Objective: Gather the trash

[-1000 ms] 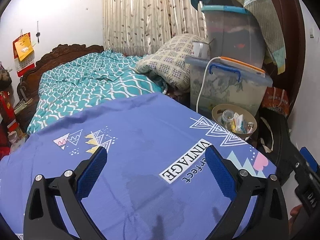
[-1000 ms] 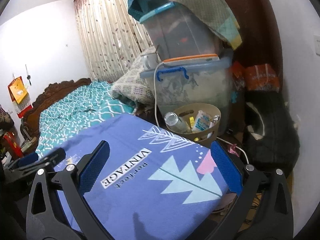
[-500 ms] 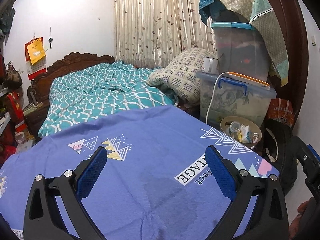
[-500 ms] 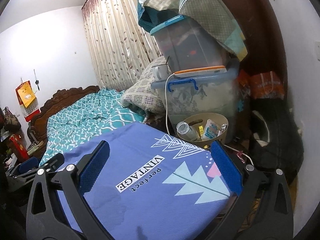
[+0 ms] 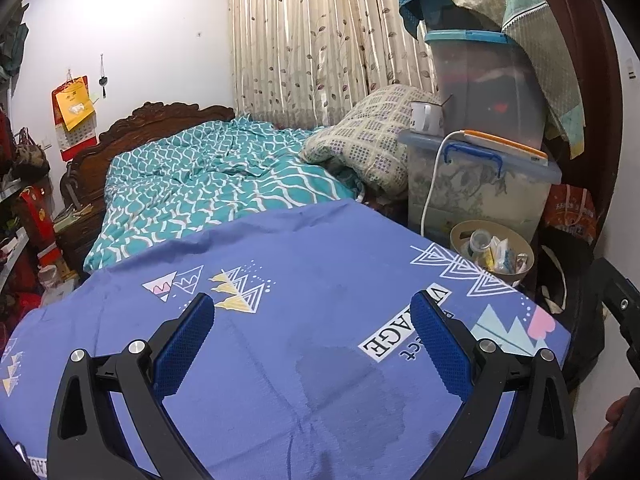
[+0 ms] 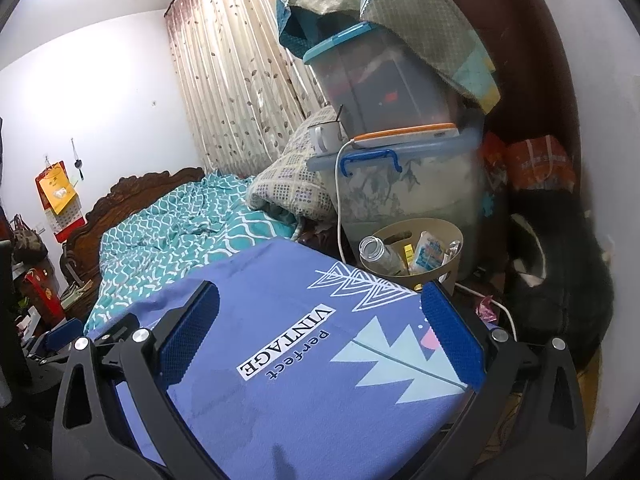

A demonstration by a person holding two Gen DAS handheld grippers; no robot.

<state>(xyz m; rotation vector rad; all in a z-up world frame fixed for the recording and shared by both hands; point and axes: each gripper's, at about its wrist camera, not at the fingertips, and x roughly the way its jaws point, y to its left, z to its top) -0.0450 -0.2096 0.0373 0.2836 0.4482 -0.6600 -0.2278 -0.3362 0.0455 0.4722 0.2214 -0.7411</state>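
Beige waste bin stands upright, mouth upward

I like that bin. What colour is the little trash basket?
Beige, tan-ish. The trash basket shows best in the right wrist view.

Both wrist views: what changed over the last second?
Both cameras pulled back and up: the waste bin and stacked storage boxes sit farther off, more wall and curtain show. Nothing was grasped or released. Left tool and right tool stay open over the purple sheet; bin contents unchanged.
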